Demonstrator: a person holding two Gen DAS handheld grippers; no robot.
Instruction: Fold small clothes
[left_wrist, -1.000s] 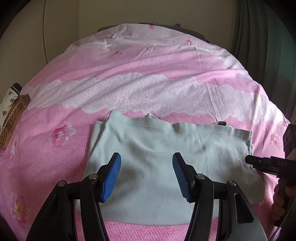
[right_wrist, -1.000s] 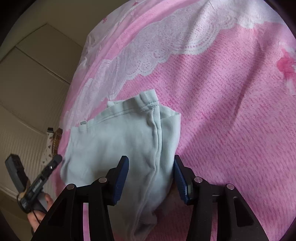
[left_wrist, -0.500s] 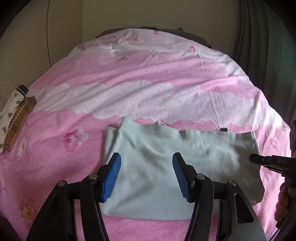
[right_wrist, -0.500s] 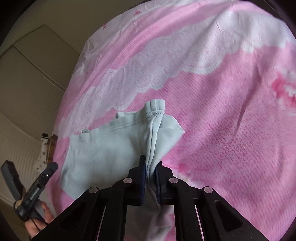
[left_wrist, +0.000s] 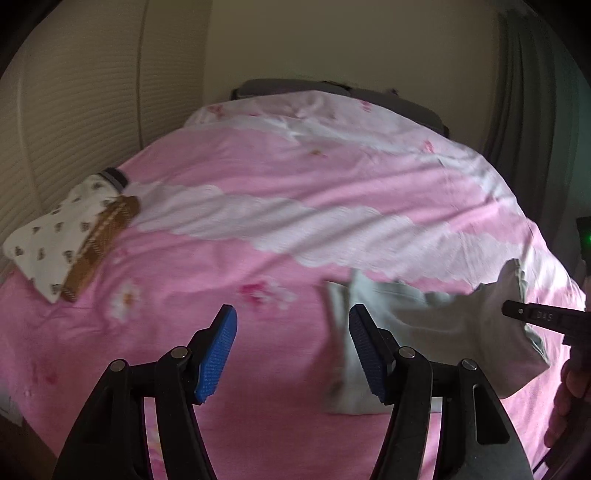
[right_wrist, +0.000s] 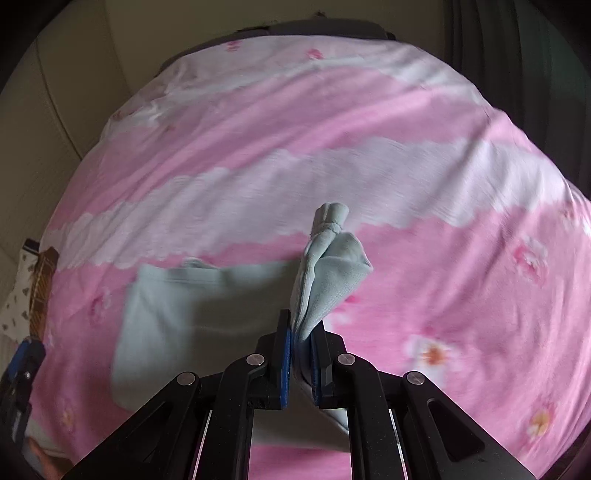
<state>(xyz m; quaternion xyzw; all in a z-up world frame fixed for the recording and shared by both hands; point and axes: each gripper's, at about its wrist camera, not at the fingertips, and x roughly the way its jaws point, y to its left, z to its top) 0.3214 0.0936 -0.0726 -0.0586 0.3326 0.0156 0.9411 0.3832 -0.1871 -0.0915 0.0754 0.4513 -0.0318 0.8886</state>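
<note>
Pink bedspread bears pale garment, right tongs pinching it.

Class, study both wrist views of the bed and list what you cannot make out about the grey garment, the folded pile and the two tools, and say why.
- Grey garment: its type; motion blur in both views, and the near edge sits behind the right tool.
- Folded pile: how many pieces; small in the left view, cut by the edge in the right.
- Left tool: only a sliver shows in the right view.
</note>
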